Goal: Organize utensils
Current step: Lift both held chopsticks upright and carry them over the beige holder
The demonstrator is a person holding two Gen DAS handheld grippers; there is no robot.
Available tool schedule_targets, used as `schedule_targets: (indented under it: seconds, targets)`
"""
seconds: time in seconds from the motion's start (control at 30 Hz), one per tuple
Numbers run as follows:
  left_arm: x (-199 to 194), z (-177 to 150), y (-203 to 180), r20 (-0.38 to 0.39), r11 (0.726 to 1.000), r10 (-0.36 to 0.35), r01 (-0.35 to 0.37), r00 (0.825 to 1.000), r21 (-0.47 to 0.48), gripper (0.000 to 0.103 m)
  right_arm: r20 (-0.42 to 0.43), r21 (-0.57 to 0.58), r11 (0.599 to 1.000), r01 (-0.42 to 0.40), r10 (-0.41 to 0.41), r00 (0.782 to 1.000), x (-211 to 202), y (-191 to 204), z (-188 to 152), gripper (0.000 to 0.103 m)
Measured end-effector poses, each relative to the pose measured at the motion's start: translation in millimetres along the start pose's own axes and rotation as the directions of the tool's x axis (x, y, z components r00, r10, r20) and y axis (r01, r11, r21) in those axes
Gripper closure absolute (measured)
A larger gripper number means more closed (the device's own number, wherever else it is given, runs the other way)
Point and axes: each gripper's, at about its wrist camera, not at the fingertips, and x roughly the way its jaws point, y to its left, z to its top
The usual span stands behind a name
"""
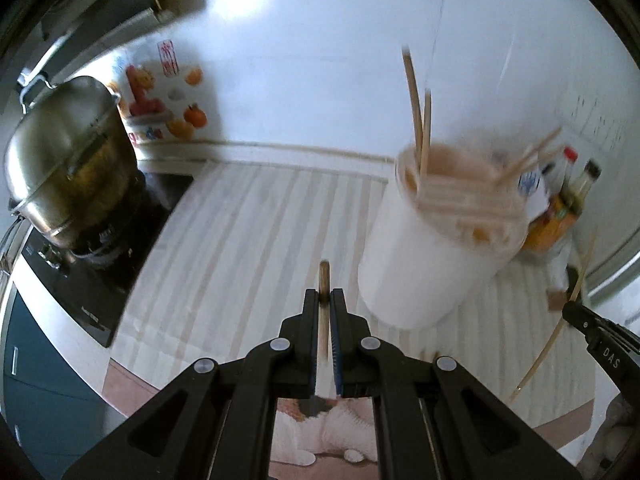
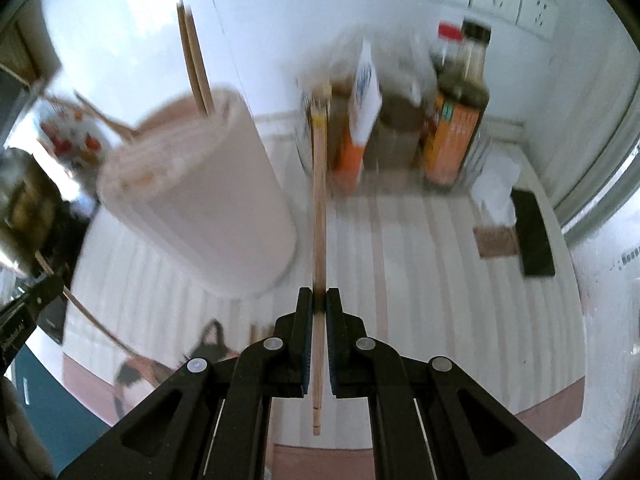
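A white utensil holder (image 1: 432, 240) stands on the striped counter with several wooden chopsticks (image 1: 420, 120) sticking out of it; it also shows in the right wrist view (image 2: 208, 200). My left gripper (image 1: 325, 298) is shut on a wooden chopstick (image 1: 324, 280), left of the holder's base. My right gripper (image 2: 319, 296) is shut on a pair of chopsticks (image 2: 319, 200) pointing forward, right of the holder. In the left view the right gripper (image 1: 572, 312) shows at the far right with its chopsticks (image 1: 552, 340).
A steel pot (image 1: 68, 156) sits on a black stove (image 1: 80, 280) at the left. Sauce bottles (image 2: 460, 112) and cartons stand against the back wall. A black block (image 2: 534, 236) and a brown square (image 2: 498, 242) lie at the right. One loose chopstick (image 2: 380, 272) lies on the counter.
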Motion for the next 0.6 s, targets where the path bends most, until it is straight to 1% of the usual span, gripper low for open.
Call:
schedule_targets:
  seconds: [0.2, 0.37, 0.4, 0.6]
  targets:
    - [-35.6, 28.0, 5.2, 0.074, 0.999, -0.028, 0.029, 0.997, -0.022, 0.1, 0.091, 0.013, 0.998, -0.055, 0.054, 0.994, -31.8, 4.0, 25.4, 0.096]
    - [-70.8, 50.8, 1.4, 0.139, 0.999, -0.046, 0.048, 0.989, -0.009, 0.1, 0.146, 0.014, 0.993, -0.12, 0.117, 0.982, -55.6, 12.9, 46.0, 0.096]
    - [-79.4, 56.0, 0.7, 0.154, 0.998, -0.053, 0.055, 0.987, -0.005, 0.1, 0.155, -0.004, 0.994, -0.112, 0.112, 0.982, -59.4, 14.7, 49.3, 0.096]
    - [-119.9, 83.5, -2.1, 0.211, 0.995, -0.099, 0.099, 0.973, 0.011, 0.1, 0.206, -0.031, 0.979, -0.202, 0.204, 0.957, -91.1, 30.4, 79.4, 0.096]
